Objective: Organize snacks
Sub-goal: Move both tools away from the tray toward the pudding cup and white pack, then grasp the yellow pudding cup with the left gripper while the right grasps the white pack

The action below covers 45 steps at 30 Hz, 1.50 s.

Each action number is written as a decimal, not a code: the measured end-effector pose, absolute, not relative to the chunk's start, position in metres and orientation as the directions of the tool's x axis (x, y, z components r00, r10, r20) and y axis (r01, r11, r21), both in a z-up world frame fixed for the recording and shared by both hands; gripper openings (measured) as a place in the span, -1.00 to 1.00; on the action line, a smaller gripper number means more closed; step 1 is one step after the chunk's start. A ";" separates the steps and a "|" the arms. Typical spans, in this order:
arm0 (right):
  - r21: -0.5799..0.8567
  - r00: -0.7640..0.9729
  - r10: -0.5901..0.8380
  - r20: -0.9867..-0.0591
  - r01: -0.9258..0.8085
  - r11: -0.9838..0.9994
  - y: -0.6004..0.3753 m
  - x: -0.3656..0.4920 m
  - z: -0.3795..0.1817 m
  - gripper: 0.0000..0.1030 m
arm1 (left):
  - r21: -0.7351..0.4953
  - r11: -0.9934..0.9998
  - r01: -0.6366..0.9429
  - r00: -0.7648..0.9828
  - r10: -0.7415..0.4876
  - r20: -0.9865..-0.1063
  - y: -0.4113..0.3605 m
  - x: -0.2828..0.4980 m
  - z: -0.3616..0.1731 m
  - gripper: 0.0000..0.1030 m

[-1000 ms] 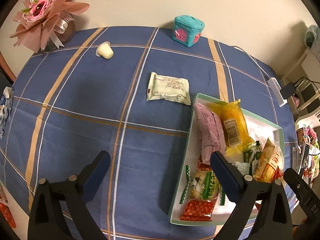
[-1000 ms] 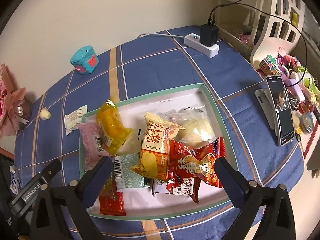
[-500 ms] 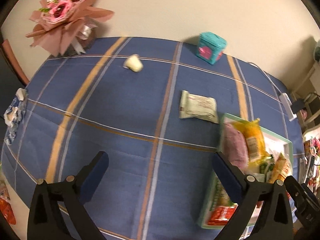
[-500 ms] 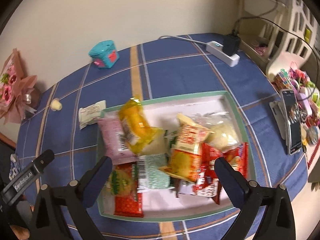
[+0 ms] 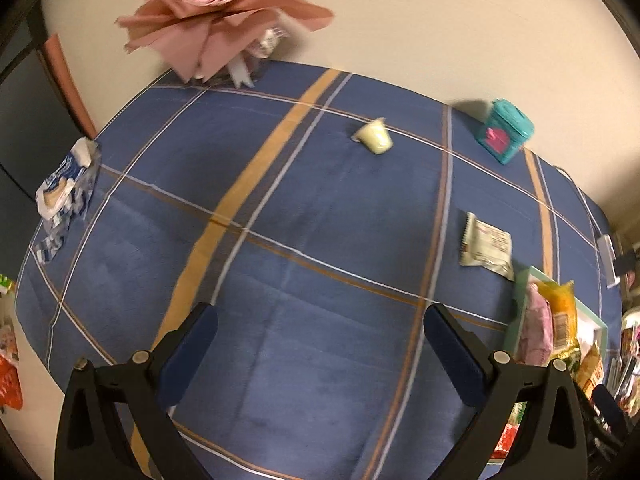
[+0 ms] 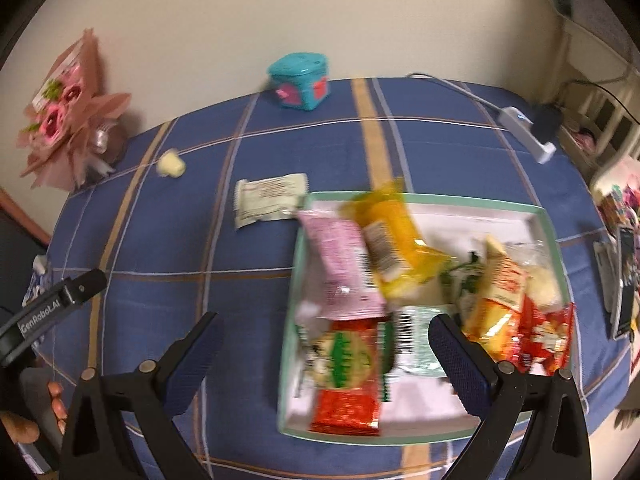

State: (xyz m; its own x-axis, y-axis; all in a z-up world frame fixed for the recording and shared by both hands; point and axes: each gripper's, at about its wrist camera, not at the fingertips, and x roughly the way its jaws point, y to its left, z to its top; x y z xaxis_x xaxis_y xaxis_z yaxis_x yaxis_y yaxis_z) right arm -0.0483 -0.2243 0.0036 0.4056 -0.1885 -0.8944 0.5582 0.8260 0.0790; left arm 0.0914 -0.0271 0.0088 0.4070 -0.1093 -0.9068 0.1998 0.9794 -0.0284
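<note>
Right wrist view blurs the tray's point(image 6: 550, 236) heaped snack packets point(image 6: 400, 280), labels unreadable.

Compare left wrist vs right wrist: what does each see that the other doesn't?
Left wrist only: the blue-and-white crumpled packet lying at the tablecloth's left edge, seen whole.

Right wrist only: the full white tray with the mint-green rim, the red-and-green snack packs in it, and the white power strip.

Both: the pale flat snack packet outside the tray, small cream cup, teal box, pink bouquet. Left gripper and right gripper are open, empty.
</note>
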 end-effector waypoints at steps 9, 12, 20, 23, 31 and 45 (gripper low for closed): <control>0.083 0.401 -0.159 -0.902 0.522 0.849 -0.206 -0.024 -0.008 1.00 | -0.079 0.981 0.175 0.369 -0.139 -0.919 -0.010 0.105 -0.001 0.99; 0.080 0.394 -0.160 -0.905 0.526 0.847 -0.207 -0.018 -0.011 1.00 | -0.094 0.979 0.180 0.356 -0.154 -0.922 -0.011 0.110 -0.003 0.99; 0.116 0.395 -0.128 -0.910 0.538 0.835 -0.218 -0.003 -0.019 1.00 | -0.129 0.975 0.180 0.301 -0.179 -0.937 -0.013 0.124 -0.019 0.99; 0.136 0.398 -0.111 -0.911 0.542 0.829 -0.223 0.004 -0.020 1.00 | -0.137 0.974 0.182 0.296 -0.187 -0.937 -0.015 0.130 -0.021 0.99; 0.136 0.381 -0.097 -0.920 0.538 0.832 -0.235 0.033 -0.022 1.00 | -0.140 0.959 0.248 0.290 -0.212 -0.933 -0.032 0.149 -0.022 0.99; 0.135 0.363 -0.062 -0.930 0.495 0.858 -0.256 0.101 -0.020 1.00 | -0.066 0.913 0.404 0.313 -0.205 -0.927 -0.064 0.210 -0.005 0.99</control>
State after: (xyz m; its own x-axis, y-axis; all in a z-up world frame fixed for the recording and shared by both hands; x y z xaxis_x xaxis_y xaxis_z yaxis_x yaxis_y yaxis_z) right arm 0.1006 -0.2560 -0.0195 0.3626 -0.0622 -0.9299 0.4946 0.8585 0.1354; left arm 0.2103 -0.0635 -0.0055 0.3126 -0.2055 -0.9274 0.4036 0.9125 -0.0661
